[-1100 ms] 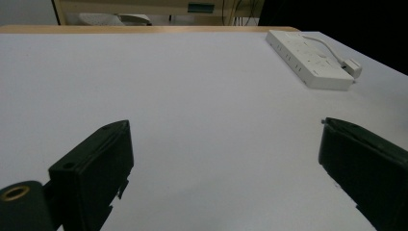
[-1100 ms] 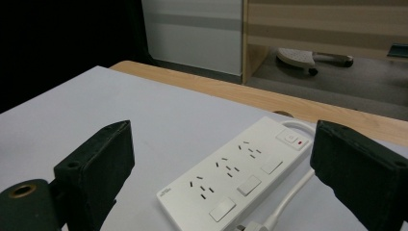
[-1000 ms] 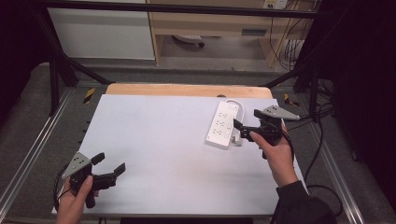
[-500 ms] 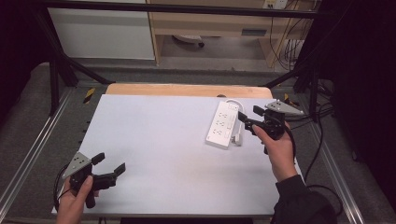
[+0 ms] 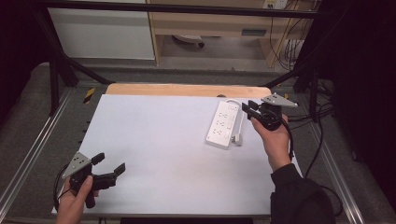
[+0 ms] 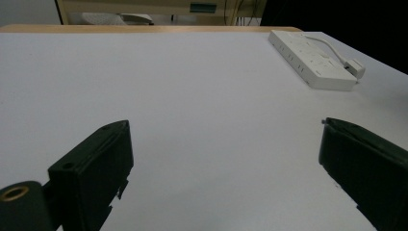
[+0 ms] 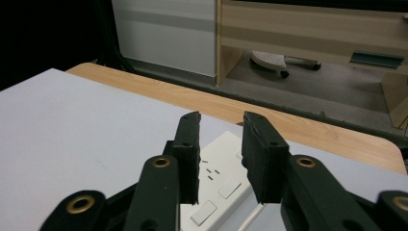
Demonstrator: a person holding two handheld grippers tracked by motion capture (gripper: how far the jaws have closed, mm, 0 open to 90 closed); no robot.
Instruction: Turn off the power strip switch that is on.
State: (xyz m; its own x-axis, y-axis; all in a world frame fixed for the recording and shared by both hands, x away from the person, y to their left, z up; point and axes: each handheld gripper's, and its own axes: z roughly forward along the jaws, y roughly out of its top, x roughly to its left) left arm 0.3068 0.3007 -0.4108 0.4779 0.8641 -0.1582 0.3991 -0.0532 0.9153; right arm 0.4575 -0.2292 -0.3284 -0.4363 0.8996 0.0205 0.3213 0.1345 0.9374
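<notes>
A white power strip (image 5: 223,123) lies flat at the table's far right, its white plug (image 5: 237,138) resting beside its near end. My right gripper (image 5: 250,108) hovers just right of the strip's far end, held in a hand. Its jaws stand a narrow gap apart with nothing between them. In the right gripper view the gripper (image 7: 221,118) sits above the strip (image 7: 216,163) and looks toward the table's far edge. My left gripper (image 5: 110,162) rests wide open at the near left corner. From there (image 6: 224,126) the strip (image 6: 312,60) lies far off.
The white table top (image 5: 159,135) has a bare wooden strip (image 5: 187,89) along its far edge. Metal frame rails (image 5: 28,158) run along both sides. Cables (image 5: 303,116) hang off the right side. Beyond the table stand a white cabinet (image 5: 102,32) and a wooden shelf (image 5: 215,23).
My right gripper has risen and moved toward the far edge, from beside the strip's middle to its far end. The left gripper has stayed put.
</notes>
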